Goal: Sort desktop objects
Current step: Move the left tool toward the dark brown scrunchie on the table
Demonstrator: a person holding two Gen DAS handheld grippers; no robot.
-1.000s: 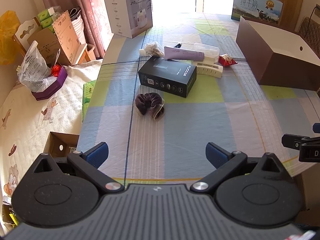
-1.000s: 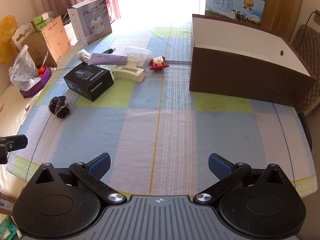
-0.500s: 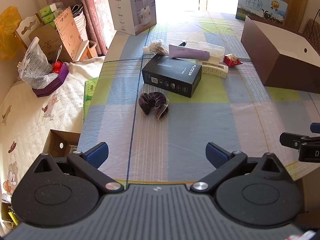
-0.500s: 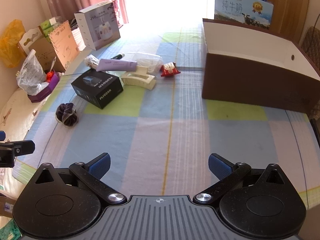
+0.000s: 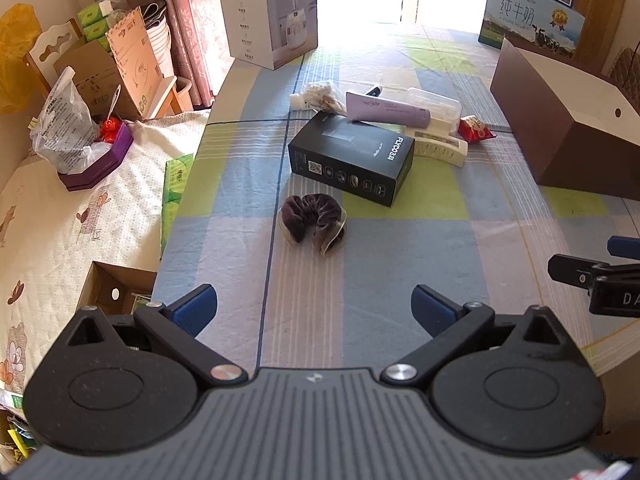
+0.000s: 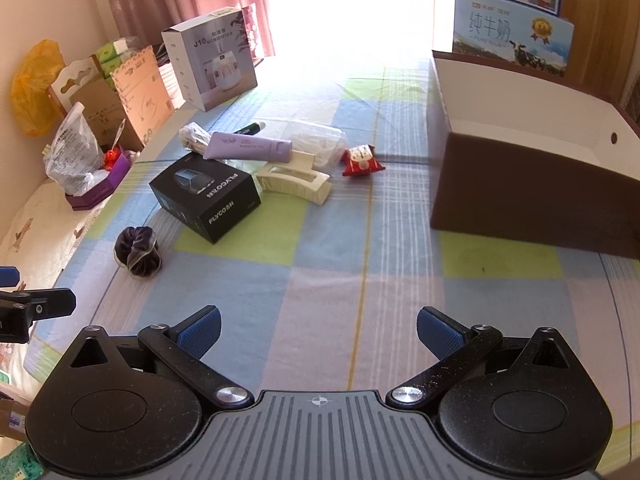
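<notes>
Both tools hang over the near edge of the checked-cloth bench [image 6: 360,280], empty and spread wide: the left tool [image 5: 314,306] faces the dark velvet scrunchie [image 5: 312,220], probably lining up a first pick, while the right tool [image 6: 318,328] waits. The scrunchie lies just in front of the black rectangular carton [image 5: 352,158]. Right of that carton, the open brown cardboard box [image 6: 528,184] shows nothing inside.
</notes>
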